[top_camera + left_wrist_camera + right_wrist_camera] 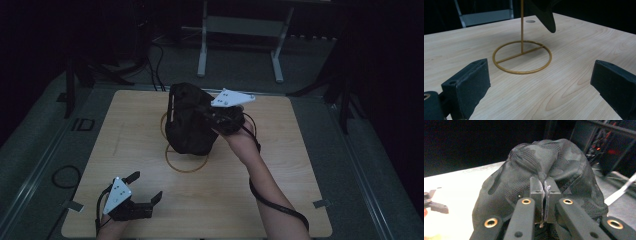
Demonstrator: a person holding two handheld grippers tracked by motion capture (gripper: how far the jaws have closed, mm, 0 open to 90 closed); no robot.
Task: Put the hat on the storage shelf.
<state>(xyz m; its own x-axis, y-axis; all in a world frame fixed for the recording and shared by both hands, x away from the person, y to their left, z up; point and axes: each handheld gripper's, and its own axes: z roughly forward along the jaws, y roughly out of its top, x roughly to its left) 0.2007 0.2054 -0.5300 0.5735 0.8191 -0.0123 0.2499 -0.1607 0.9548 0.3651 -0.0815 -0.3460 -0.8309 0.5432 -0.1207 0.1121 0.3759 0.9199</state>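
The right tool [545,195] is being held with its jaws pressed together on a pinched fold of a black mesh cap [541,175], the fabric being gathered between the two pads in the right gripper view. In the high view, the right tool [216,118] is being carried above the middle of the wooden worktop [280,165], with its grey three-cornered plate lying on top and its cable trailing down along the person's forearm. The cap [189,120] is being held up over a gold wire stand [186,159], whose ring base is being seen resting flat on the worktop just below the cap's lower edge. Whether the cap is touching the stand's post cannot be told, since the fabric is covering that part.

The left tool [146,188] is being held well apart from the stand, near the worktop's front left corner, with its jaws standing wide apart and nothing between them. In the left gripper view, the left tool [541,82] is being pointed toward the stand [522,57], whose thin upright post is rising from a crossbar inside the ring. A dark edge of the cap [546,15] is hanging just beside the post, above the ring.
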